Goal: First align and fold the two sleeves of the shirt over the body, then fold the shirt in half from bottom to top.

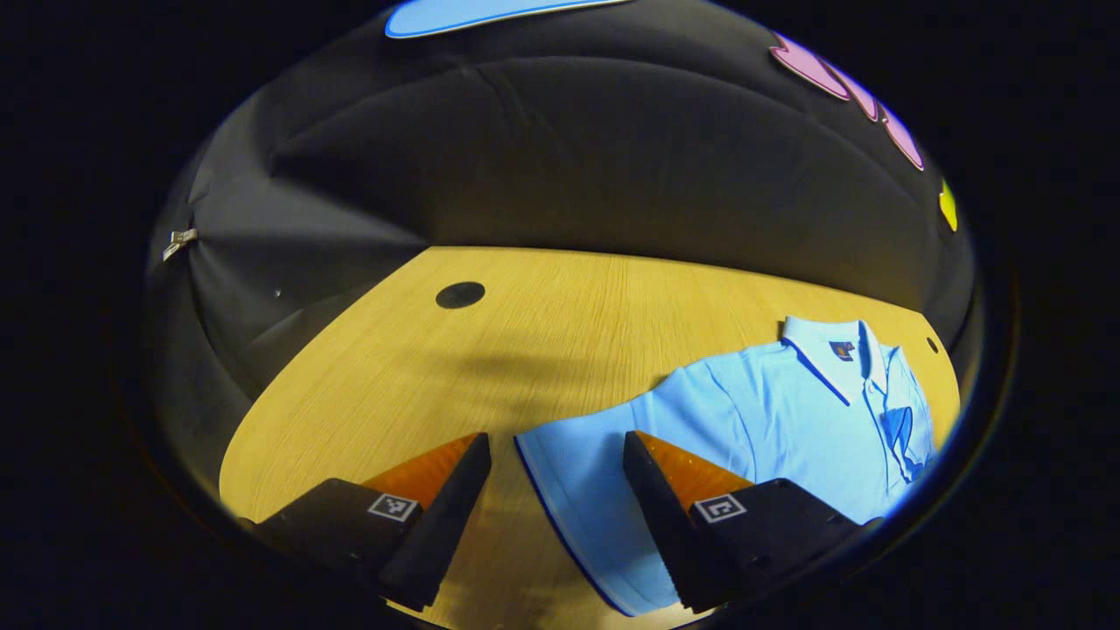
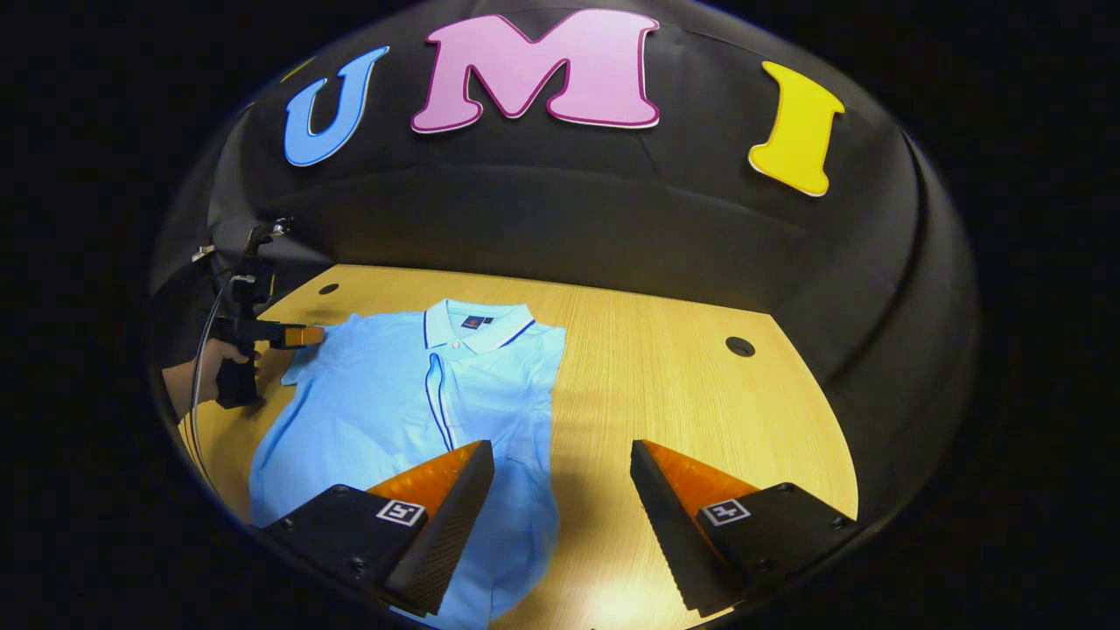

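A light blue polo shirt (image 2: 385, 411) lies flat on the wooden table (image 2: 700, 411), collar (image 2: 477, 325) at the far end. Its right edge runs straight, and the sleeve on that side seems folded onto the body. The other sleeve (image 1: 577, 464) is spread out sideways. My left gripper (image 1: 556, 446) is open just above this sleeve's cuff, one finger over the cloth and one over bare wood. In the right gripper view the left gripper (image 2: 302, 335) sits at the sleeve, held by a hand (image 2: 210, 367). My right gripper (image 2: 560, 451) stands open over the shirt's lower right edge.
The tabletop (image 1: 542, 341) has round cable holes (image 1: 460, 295) (image 2: 739, 346). Black cloth walls close in the table at the back and sides. A cable (image 2: 203, 350) hangs down by the hand. Bare wood stretches to the right of the shirt.
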`<control>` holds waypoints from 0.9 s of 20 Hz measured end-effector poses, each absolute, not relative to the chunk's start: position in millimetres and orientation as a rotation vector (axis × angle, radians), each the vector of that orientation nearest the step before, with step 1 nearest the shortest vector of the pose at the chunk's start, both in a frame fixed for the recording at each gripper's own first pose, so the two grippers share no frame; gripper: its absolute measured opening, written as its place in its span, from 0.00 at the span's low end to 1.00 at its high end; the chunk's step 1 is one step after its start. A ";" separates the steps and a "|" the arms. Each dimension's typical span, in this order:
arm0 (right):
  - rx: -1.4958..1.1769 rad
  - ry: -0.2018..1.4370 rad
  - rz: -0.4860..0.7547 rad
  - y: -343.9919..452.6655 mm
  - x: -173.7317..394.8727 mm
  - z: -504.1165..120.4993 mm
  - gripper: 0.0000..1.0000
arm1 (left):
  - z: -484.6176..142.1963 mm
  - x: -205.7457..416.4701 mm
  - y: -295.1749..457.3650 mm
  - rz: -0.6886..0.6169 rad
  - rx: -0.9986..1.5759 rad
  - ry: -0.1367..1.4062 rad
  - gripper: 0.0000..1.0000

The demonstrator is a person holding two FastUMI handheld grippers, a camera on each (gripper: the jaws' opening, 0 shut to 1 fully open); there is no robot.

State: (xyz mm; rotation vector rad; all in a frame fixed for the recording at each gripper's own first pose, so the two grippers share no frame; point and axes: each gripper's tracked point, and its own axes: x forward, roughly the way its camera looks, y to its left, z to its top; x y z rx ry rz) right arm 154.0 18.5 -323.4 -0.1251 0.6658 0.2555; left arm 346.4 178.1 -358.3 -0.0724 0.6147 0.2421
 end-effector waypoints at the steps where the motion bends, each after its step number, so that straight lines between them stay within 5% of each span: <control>1: -0.121 0.673 0.245 14.6 154.0 -326.1 0.98 | -358.1 344.5 176.5 0.238 -0.070 0.621 0.98; 3: -0.081 0.683 0.236 13.9 150.5 -332.1 0.98 | -360.3 347.0 168.8 0.203 -0.066 0.630 0.88; 7: -0.052 0.708 0.223 4.8 138.0 -342.6 0.98 | -358.2 353.6 151.0 0.133 -0.038 0.634 0.09; 9: -0.061 0.706 0.218 -2.6 137.6 -344.9 0.98 | -356.9 351.7 146.4 0.138 -0.059 0.636 0.02; 18: -0.019 0.692 0.204 -22.3 144.6 -345.0 0.98 | -305.0 361.9 104.3 0.110 -0.002 0.583 0.06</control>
